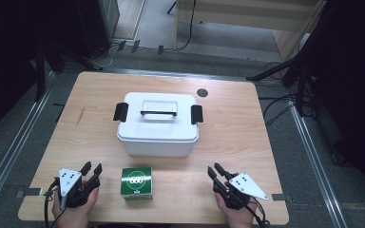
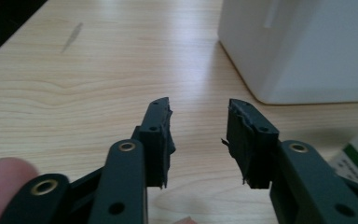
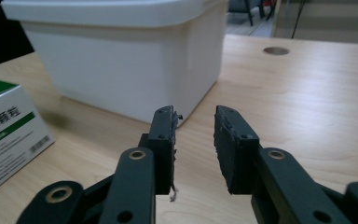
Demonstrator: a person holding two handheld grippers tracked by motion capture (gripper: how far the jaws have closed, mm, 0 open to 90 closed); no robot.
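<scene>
A white lidded storage box with black side latches and a black handle stands in the middle of the wooden table. A small green and white carton sits in front of it near the table's front edge. My left gripper rests at the front left, left of the carton, jaws apart with nothing between them. In the left gripper view the gap frames bare wood, with the box at upper right. My right gripper rests at the front right, open and empty, facing the box and carton.
A round cable hole lies in the table behind the box. Dark stands and cables surround the table on the floor. Bare wood stretches to the left and right of the box.
</scene>
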